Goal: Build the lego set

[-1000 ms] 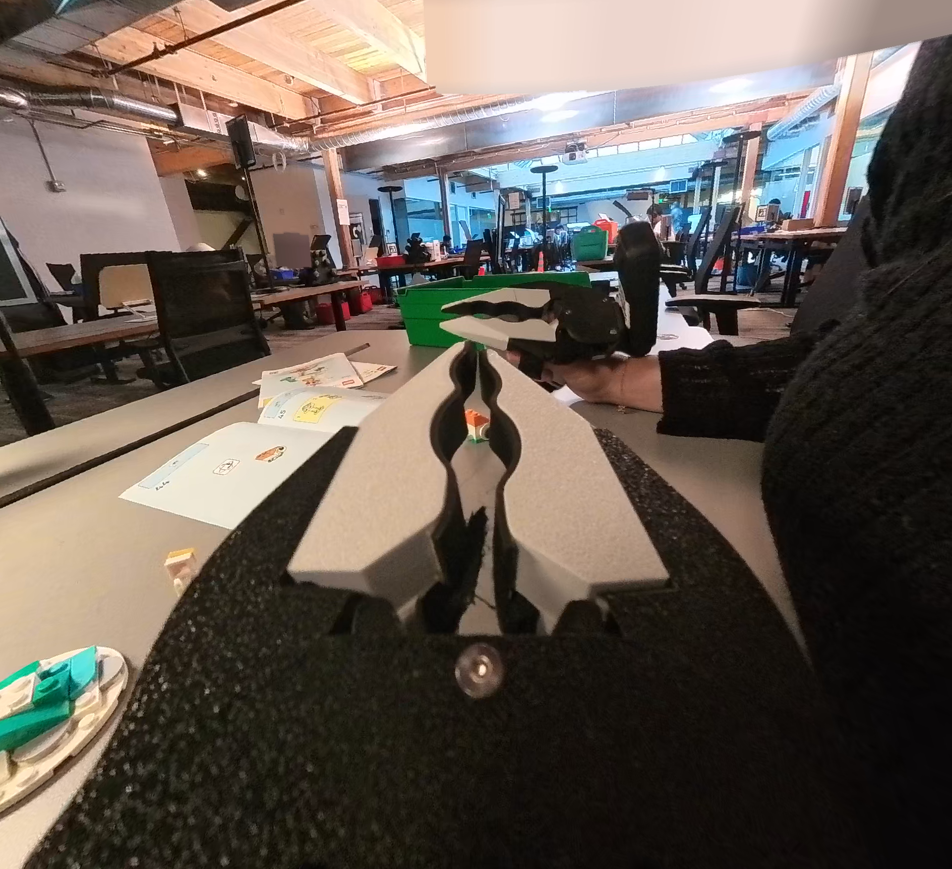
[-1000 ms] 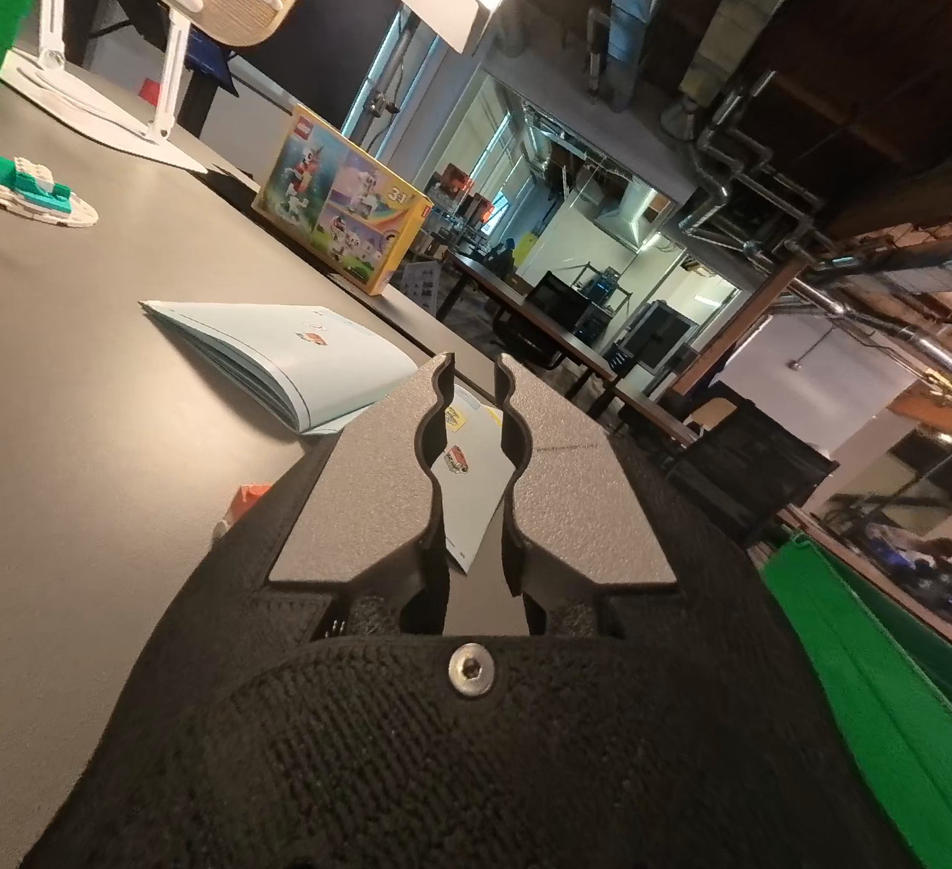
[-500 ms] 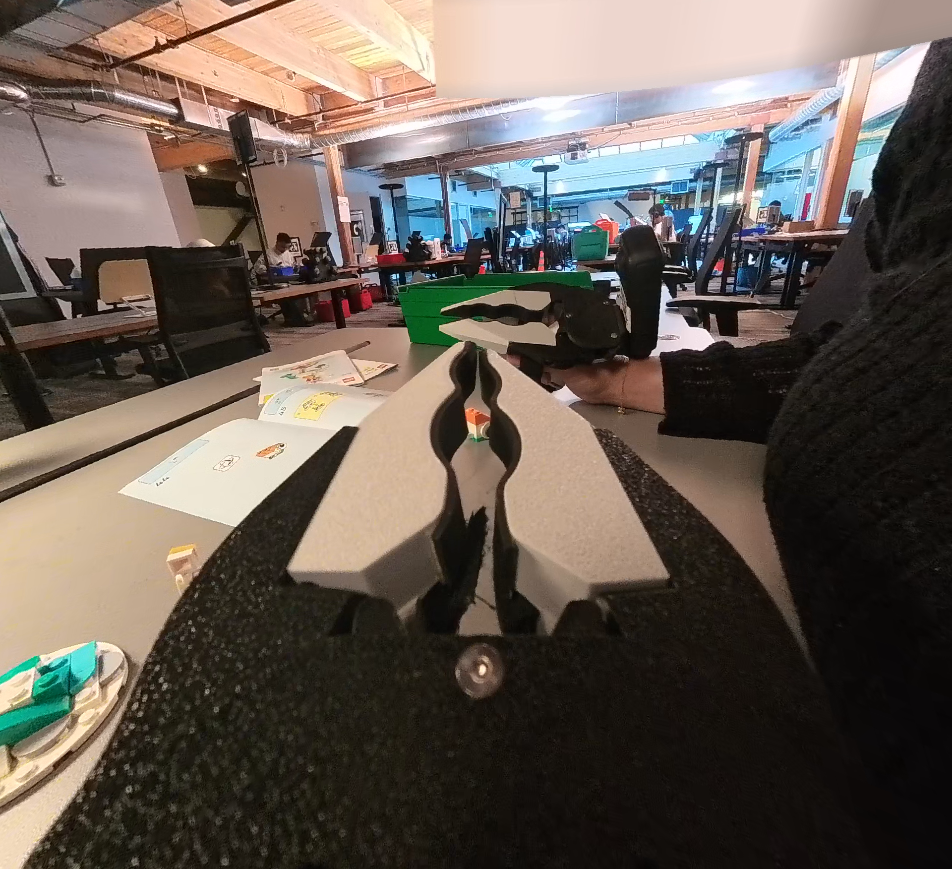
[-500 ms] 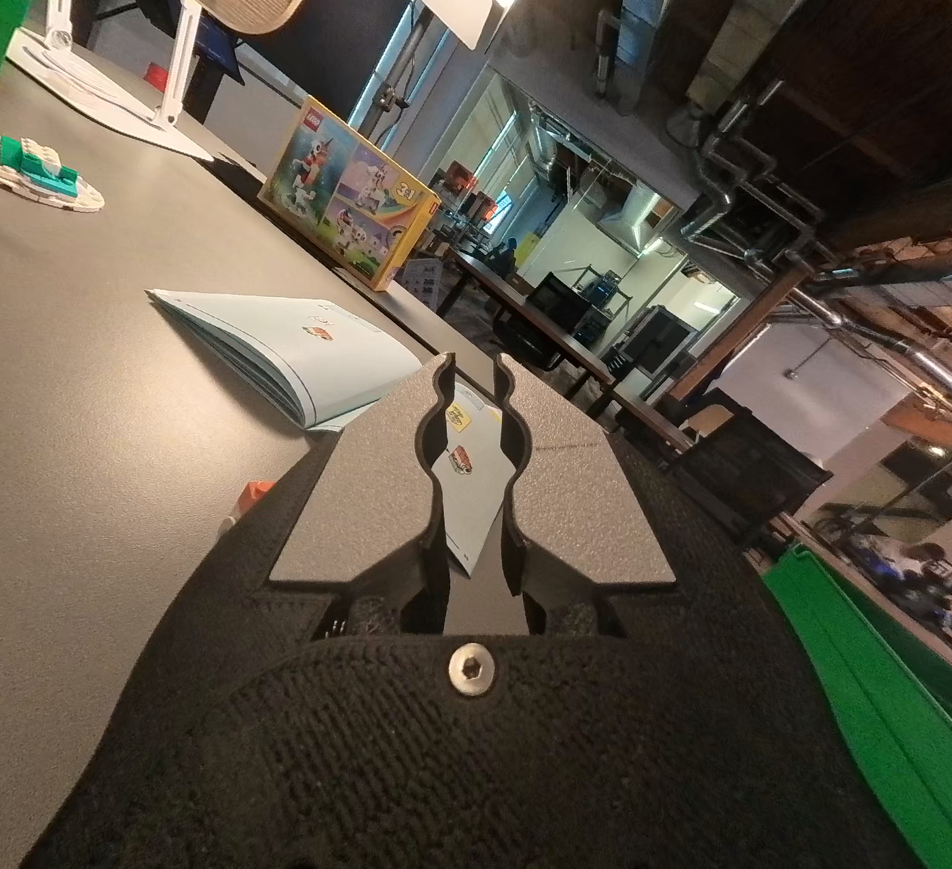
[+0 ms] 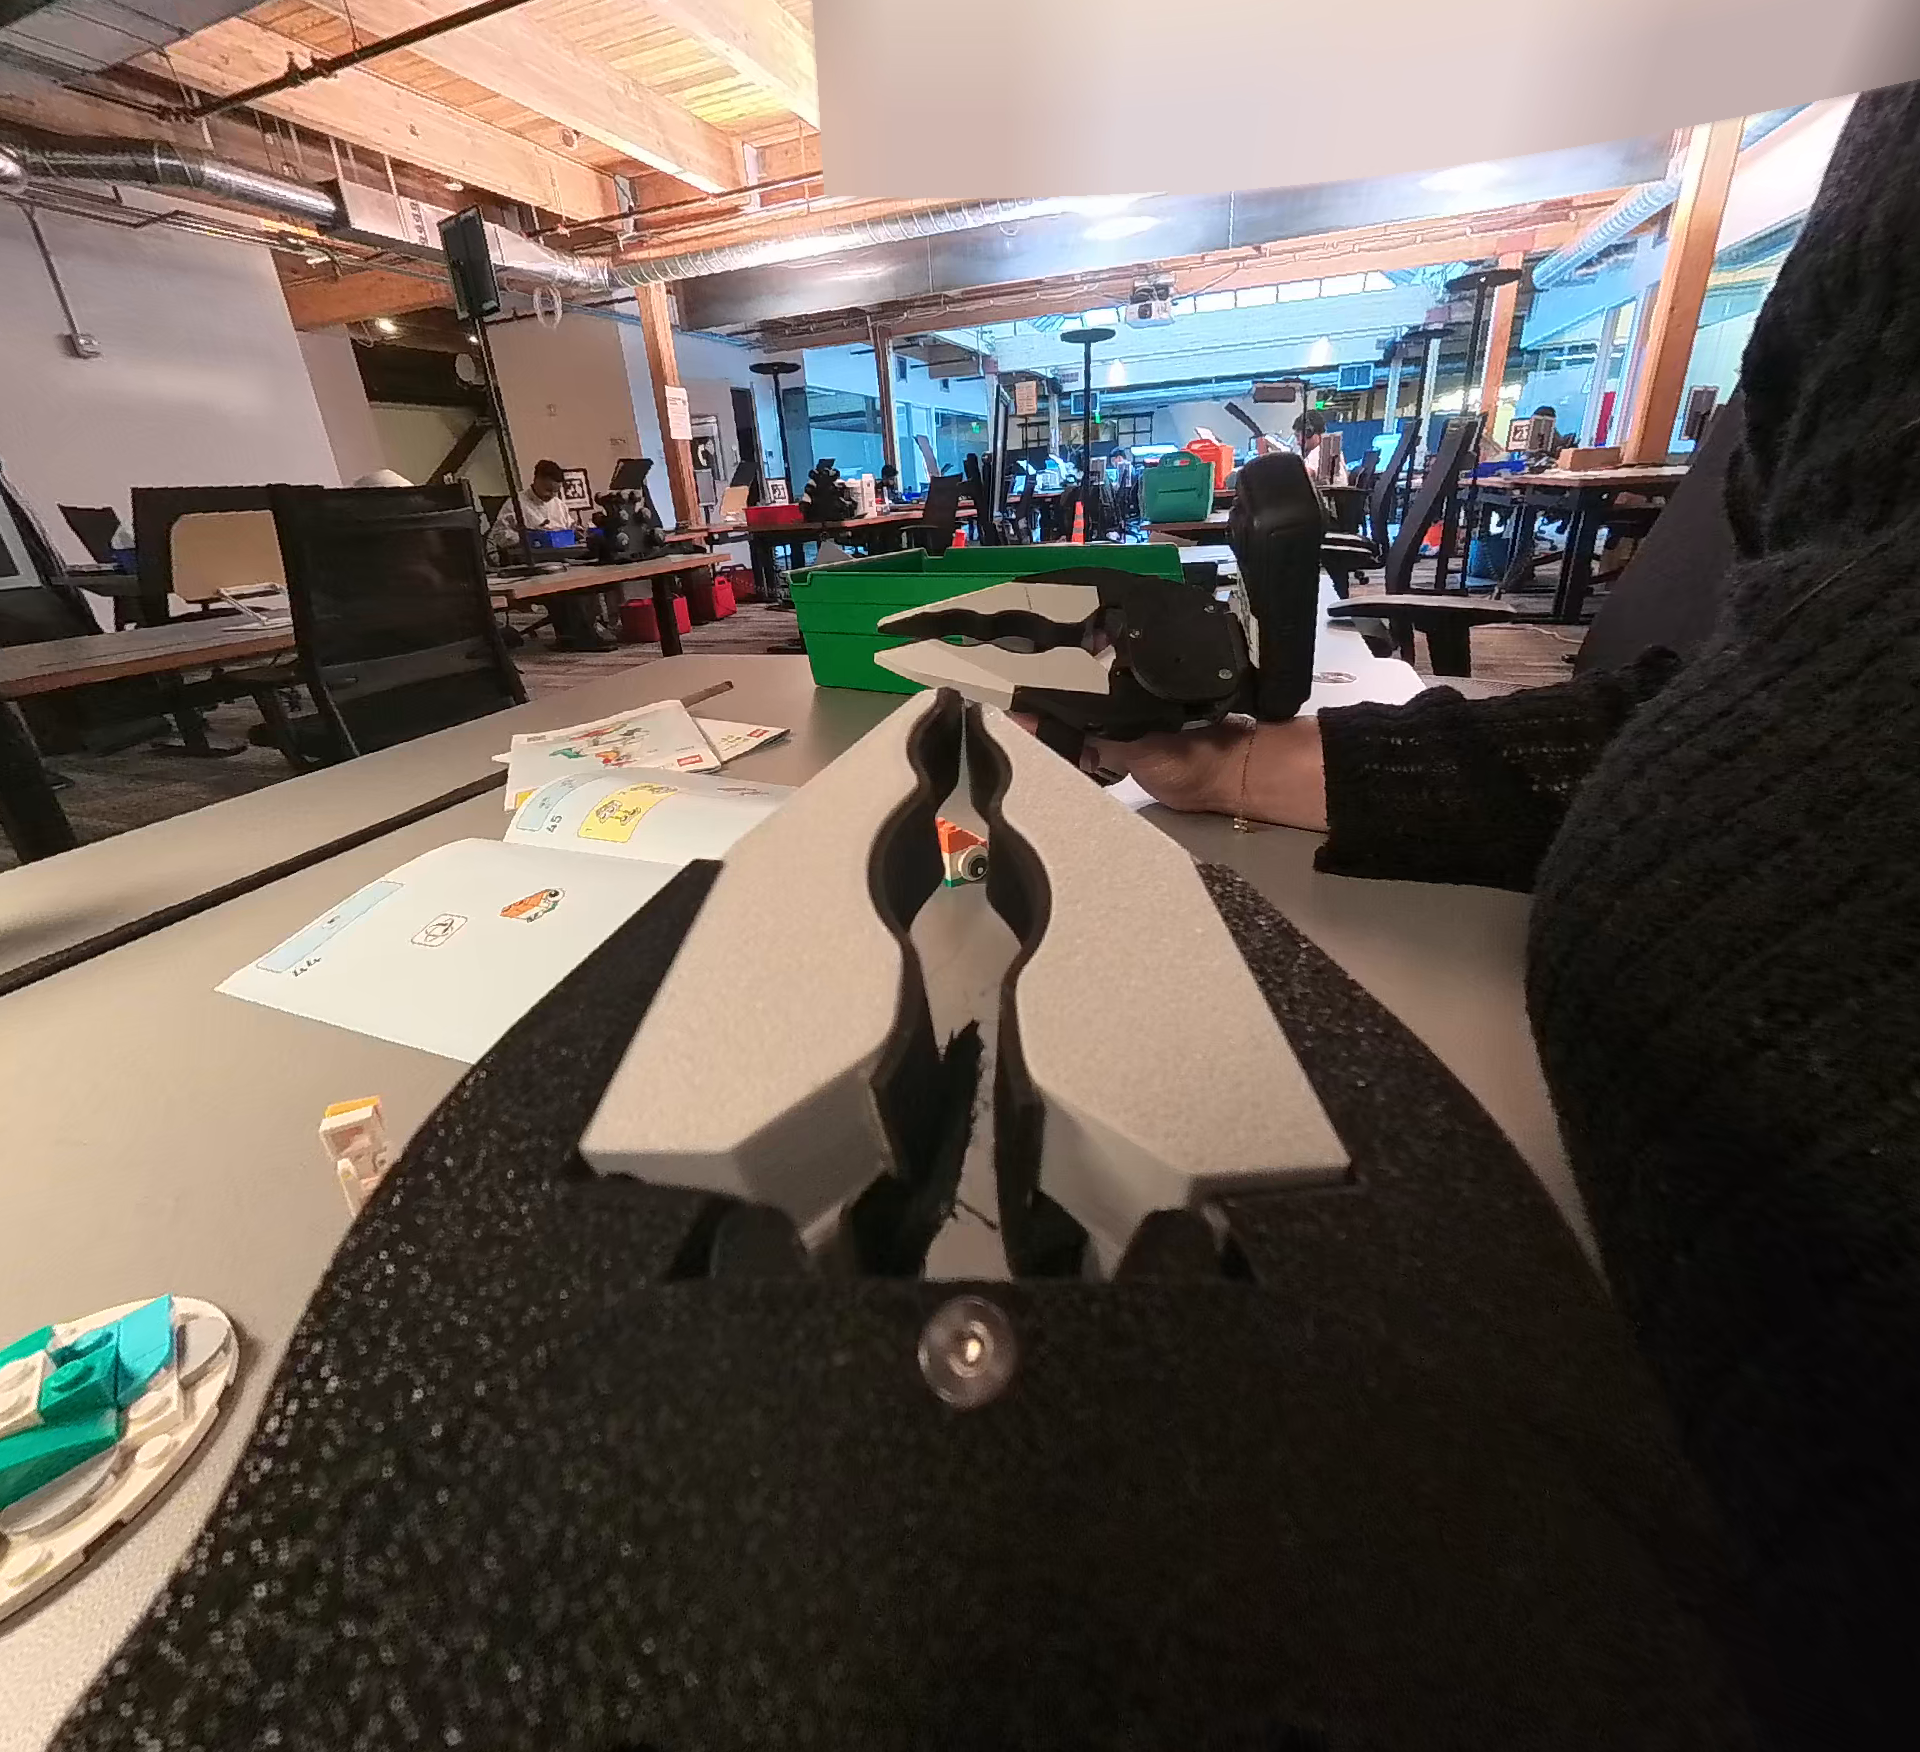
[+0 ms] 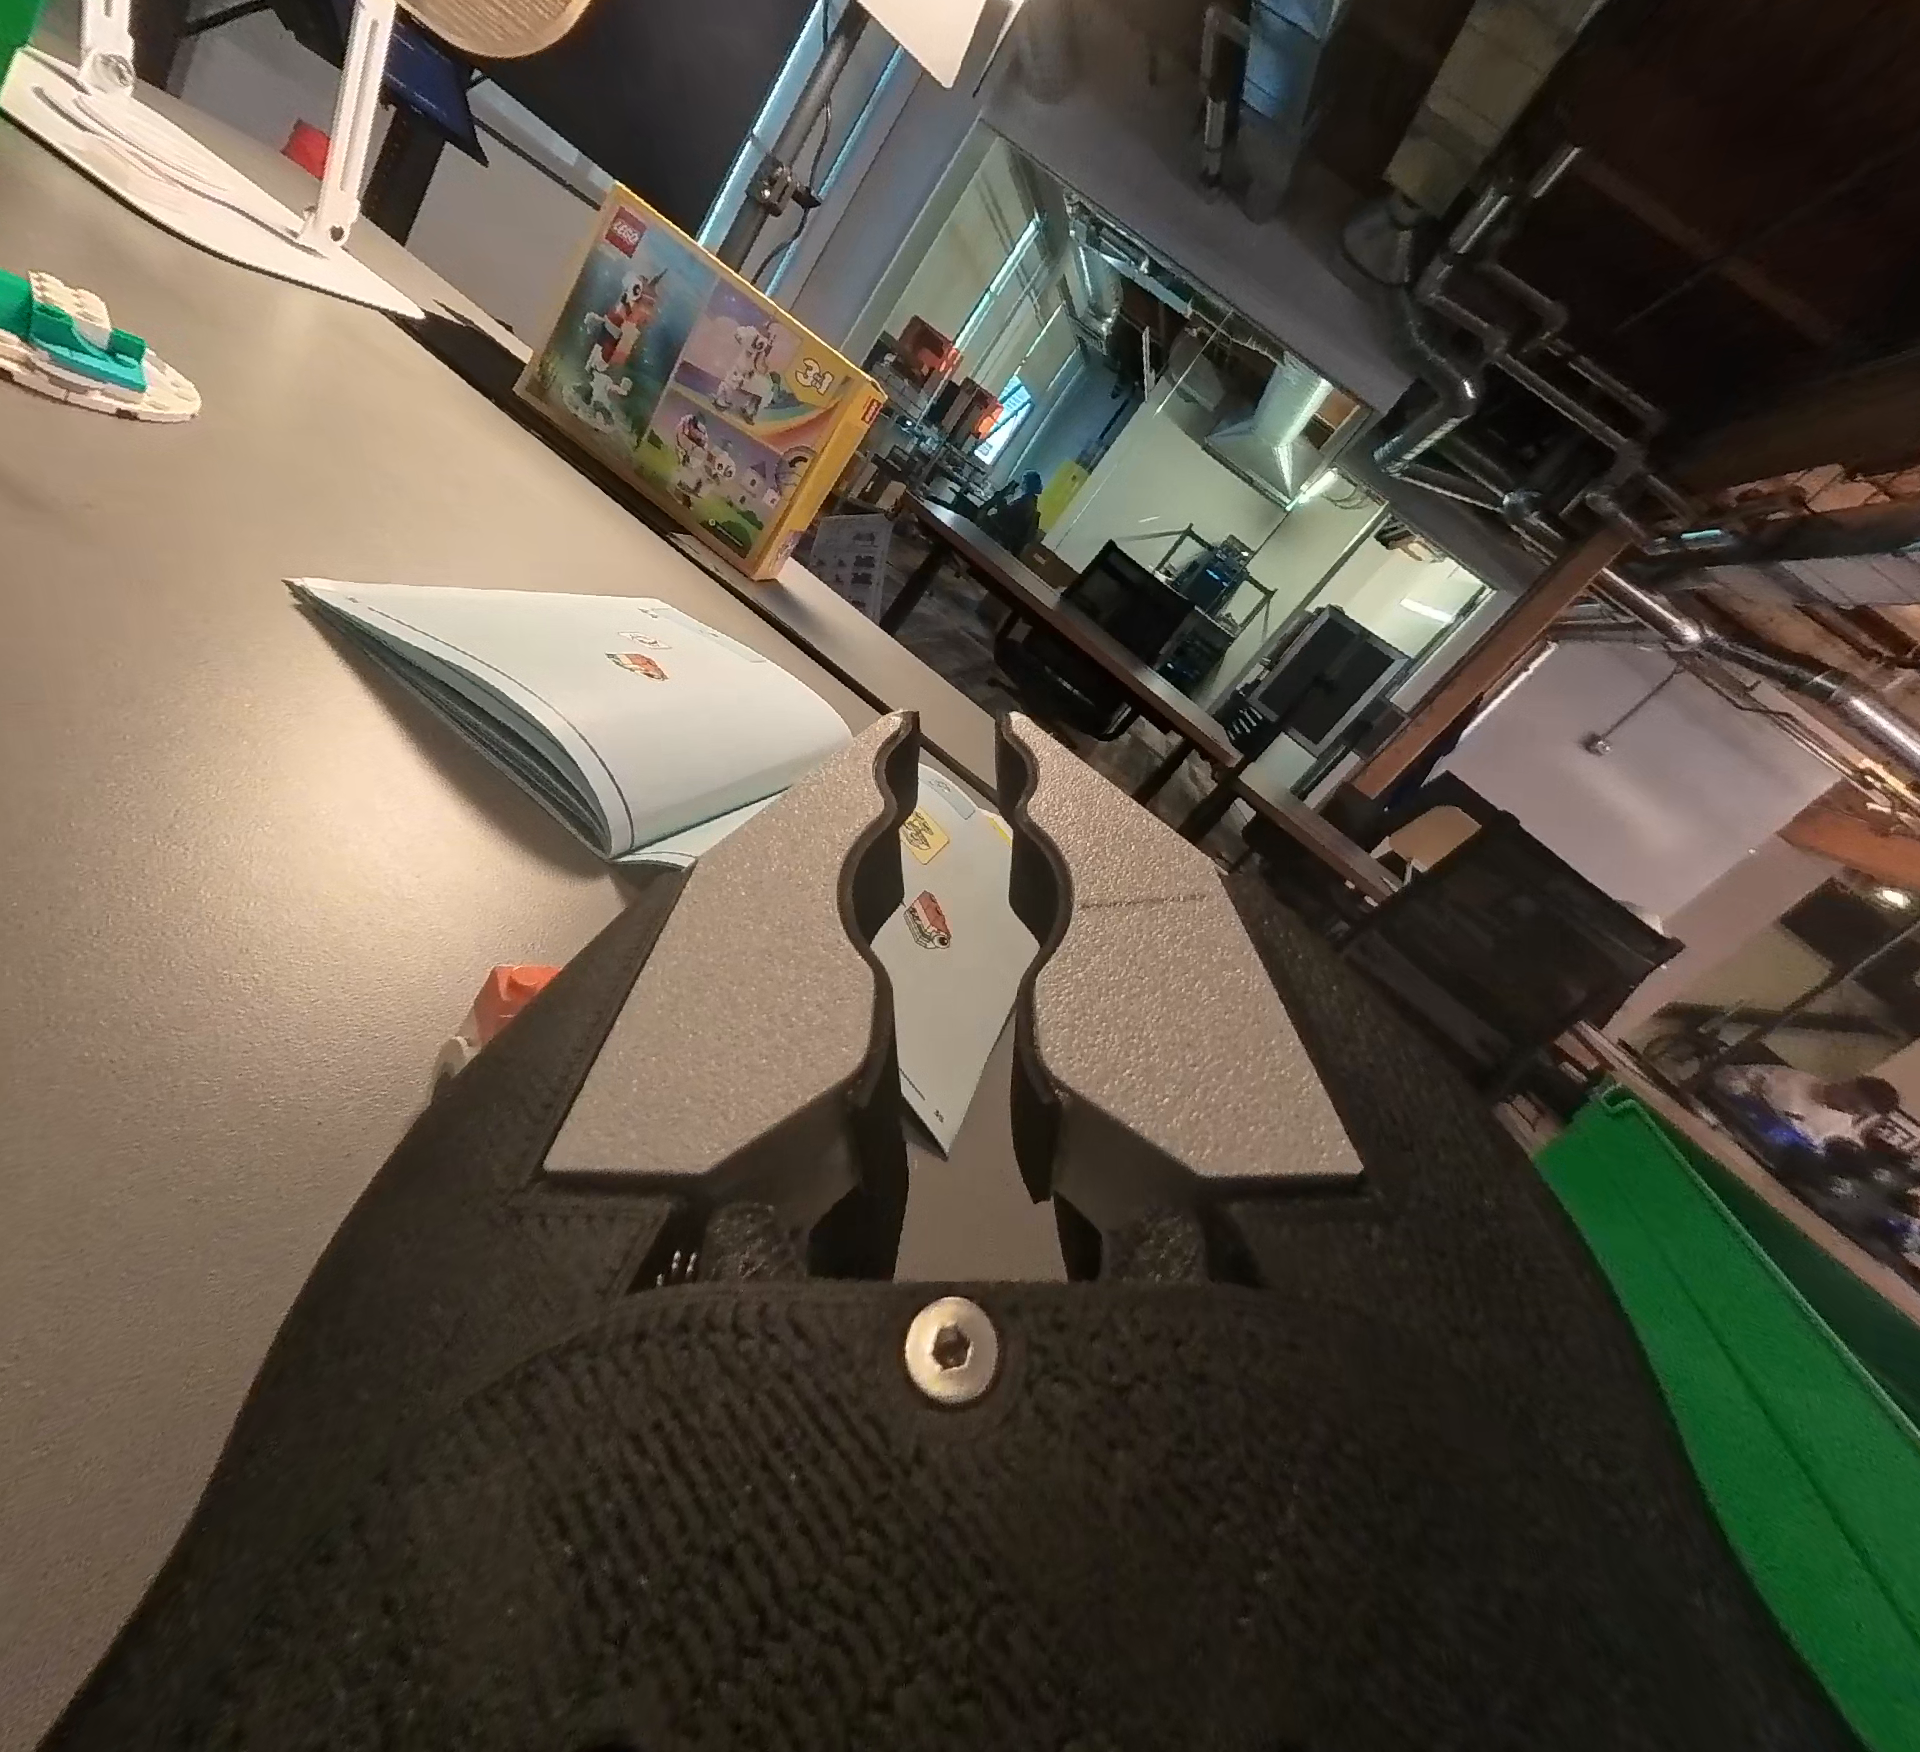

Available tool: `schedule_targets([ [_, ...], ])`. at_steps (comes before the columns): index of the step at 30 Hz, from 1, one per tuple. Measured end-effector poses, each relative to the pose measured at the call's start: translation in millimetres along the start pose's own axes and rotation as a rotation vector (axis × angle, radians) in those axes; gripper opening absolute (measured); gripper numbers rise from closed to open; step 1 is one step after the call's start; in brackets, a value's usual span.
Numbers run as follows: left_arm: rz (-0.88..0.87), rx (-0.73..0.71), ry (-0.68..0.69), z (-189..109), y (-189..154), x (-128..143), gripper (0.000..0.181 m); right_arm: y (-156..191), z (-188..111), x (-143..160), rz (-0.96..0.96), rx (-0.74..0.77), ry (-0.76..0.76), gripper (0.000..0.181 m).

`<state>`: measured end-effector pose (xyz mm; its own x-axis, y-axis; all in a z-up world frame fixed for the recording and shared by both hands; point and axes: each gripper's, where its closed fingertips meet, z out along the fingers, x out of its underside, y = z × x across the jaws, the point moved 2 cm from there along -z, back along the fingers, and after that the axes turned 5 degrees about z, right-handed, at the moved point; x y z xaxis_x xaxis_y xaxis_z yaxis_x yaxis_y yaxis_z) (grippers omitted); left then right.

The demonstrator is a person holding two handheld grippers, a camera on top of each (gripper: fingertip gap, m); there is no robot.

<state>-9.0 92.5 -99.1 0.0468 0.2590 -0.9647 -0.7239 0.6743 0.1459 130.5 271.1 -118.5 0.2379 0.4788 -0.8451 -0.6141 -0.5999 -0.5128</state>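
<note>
— Far left on the table (image 5: 156,1110)?
— Teal-and-white round build (image 5: 78,1390), flat on the surface. Just right of it, small white-and-orange piece (image 5: 353,1146), beside open instruction booklet (image 5: 457,933).
— Centre?
— Left gripper (image 5: 964,715), tips almost touching, pinching nothing; orange brick (image 5: 961,855) visible through the gap, resting on the table beyond.
— Further right?
— Right gripper (image 5: 888,640), held in a hand (image 5: 1205,767), tips slightly parted, empty, in front of green bin (image 5: 883,590). Yellow lego box (image 6: 707,393) upright past the booklet.
</note>
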Motion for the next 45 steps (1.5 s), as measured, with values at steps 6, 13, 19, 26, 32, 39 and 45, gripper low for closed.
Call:
schedule_targets([
  [6, 0.001, 0.002, 0.002, 0.6, -0.3, 0.3, 0.0, -0.3, -0.3, -0.1, 0.0, 0.002, -0.002, 0.012],
  [13, 0.005, 0.019, -0.012, 0.5, -3.8, -3.1, 0.0, -2.1, -0.6, -0.7, 0.011, 0.009, -0.005, 0.012],
  [19, 0.012, 0.111, -0.044, -10.5, -9.3, -71.0, 0.0, -9.3, -7.2, -4.8, 0.01, 0.042, -0.018, 0.012],
  [26, 0.028, -0.24, 0.028, -90.9, 34.9, -137.0, 0.0, -12.6, -9.0, -5.0, 0.01, 0.055, -0.02, 0.012],
  [32, 0.055, -0.85, 0.449, -220.3, 115.8, -136.6, 0.0, -13.2, -6.8, 0.6, 0.016, 0.059, 0.001, 0.012],
  [39, -0.101, -0.745, 0.883, -272.1, 155.2, -77.9, 0.01, -19.6, -5.5, 8.2, 0.006, 0.099, 0.041, 0.012],
  [45, -0.174, -0.56, 1.196, -293.0, 163.1, -32.5, 0.01, -26.4, -4.4, 15.0, -0.01, 0.149, 0.089, 0.012],
])
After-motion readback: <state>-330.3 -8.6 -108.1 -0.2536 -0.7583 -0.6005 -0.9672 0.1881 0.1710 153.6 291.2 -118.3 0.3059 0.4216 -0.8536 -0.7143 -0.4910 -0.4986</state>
